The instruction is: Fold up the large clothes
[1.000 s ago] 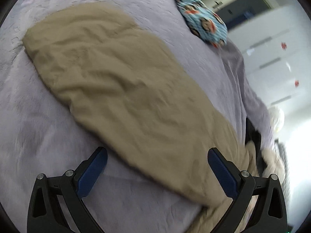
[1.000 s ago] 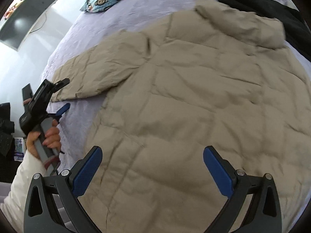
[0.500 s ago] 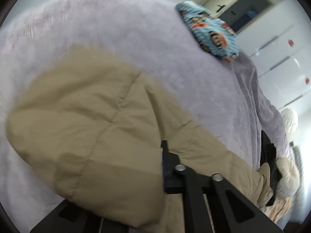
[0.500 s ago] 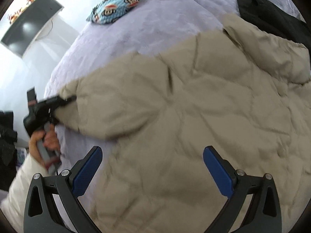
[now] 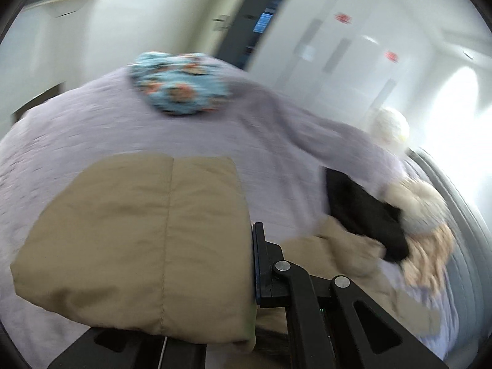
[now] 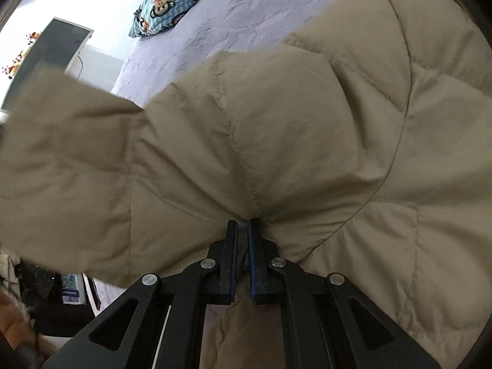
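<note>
A large beige puffer jacket [image 6: 307, 129] lies on a lilac bedspread [image 6: 246, 9]. My right gripper [image 6: 243, 224] is shut on a pinch of the jacket's quilted fabric near its side edge. My left gripper [image 5: 246, 264] is shut on the jacket's sleeve end [image 5: 147, 246], which is lifted off the bed and covers the left finger; only the right finger [image 5: 258, 264] shows. In the right wrist view the raised sleeve [image 6: 61, 160] hangs at the left.
A blue monkey-print pillow [image 5: 181, 83] [image 6: 172, 0] lies at the far end of the bed. A black garment [image 5: 363, 212] and furry cream items [image 5: 421, 212] lie at the bed's right. A monitor [image 6: 43, 58] stands left of the bed.
Both grippers were open a second ago. The left closed on the sleeve end and lifted it. The right moved down and closed on the jacket's fabric.
</note>
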The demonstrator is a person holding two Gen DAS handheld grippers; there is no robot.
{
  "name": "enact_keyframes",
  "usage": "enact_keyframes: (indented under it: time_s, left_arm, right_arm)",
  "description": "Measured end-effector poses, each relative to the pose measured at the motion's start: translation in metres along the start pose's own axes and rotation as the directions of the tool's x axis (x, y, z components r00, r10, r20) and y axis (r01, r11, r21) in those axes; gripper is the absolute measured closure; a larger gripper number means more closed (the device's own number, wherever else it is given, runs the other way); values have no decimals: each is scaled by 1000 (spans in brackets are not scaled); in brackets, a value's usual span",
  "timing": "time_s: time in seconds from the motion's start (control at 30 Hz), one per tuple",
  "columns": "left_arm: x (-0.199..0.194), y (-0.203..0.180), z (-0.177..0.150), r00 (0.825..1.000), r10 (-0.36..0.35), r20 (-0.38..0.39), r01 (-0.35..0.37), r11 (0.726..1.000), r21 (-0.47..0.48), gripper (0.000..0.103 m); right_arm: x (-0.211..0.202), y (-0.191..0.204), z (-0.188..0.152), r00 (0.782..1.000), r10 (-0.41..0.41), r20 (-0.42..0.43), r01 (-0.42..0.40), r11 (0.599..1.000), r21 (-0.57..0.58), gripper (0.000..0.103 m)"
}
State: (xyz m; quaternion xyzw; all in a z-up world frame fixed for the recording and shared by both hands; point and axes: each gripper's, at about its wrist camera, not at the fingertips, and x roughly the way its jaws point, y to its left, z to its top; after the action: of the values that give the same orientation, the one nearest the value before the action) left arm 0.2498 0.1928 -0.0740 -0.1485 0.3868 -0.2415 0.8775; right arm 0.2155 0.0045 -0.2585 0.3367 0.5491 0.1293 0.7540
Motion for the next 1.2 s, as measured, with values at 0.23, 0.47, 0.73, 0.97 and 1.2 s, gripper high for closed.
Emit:
enact_keyframes:
  time_s: [0.23,0.47,0.73,0.97,1.2]
  left_arm:
    - [56,-141,-43,978,-133,-164,165,966,201,95]
    - [142,-230,-153,957,109,-271,59,836,545,95]
    - [145,-233,-192,951,199,-238,-21,805,593,4]
    - [81,-187,-162,953,249,-170,-138,862,487,4]
    - [62,-67,-135,890,402,-214,-347,903,255,4]
  right_arm:
    - [-111,-65,-15,996,29,89,-36,996,79,96]
    - [-237,-163,-47,946,-265,185,239,959,150,96]
    - [-246,-208,-66,949,-271,163,227,943,242,95]
    - [-267,-179,-82,935,-302,185,279,950,143,60]
    - [-233,-69,-55,917,-293,270,352,914,-203,16]
